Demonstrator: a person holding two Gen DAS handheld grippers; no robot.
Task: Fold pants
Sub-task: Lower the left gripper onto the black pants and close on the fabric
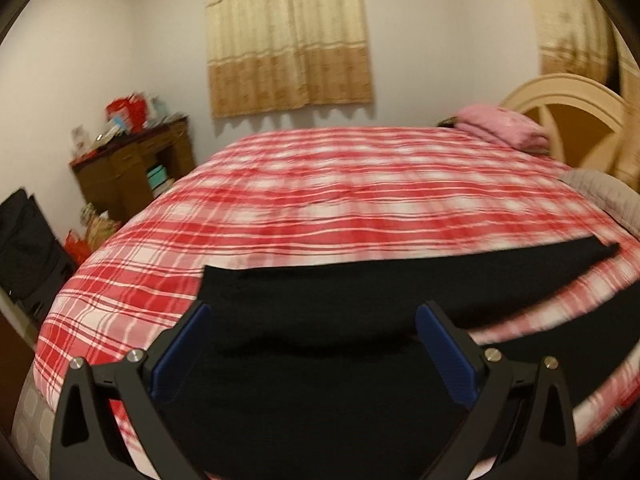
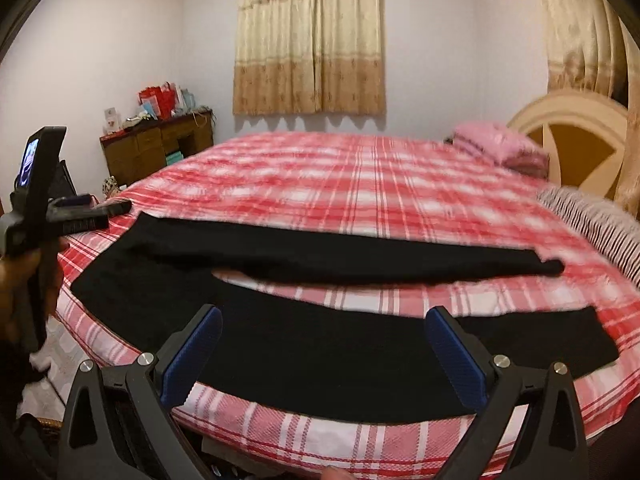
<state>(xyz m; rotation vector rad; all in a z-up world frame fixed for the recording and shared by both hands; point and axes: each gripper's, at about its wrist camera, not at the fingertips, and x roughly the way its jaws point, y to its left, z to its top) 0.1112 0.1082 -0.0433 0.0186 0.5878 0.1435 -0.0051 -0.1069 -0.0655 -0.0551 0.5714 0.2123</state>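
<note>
Black pants (image 2: 320, 344) flat on plaid bed (image 2: 360, 184), legs splayed apart, possibly knit, left gripper (image 1: 312, 320) and right gripper (image 2: 324, 320) spread wide, empty, over near leg

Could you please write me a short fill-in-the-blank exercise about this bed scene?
1. The pants lying spread on the bed are ____ in colour.
2. The bed's cover has a check pattern in white and ____.
3. The jaws of the right gripper stand ____, with nothing held between them.
4. Near the headboard lies a folded blanket of ____ colour.

Missing words: black; red; open; pink
</note>
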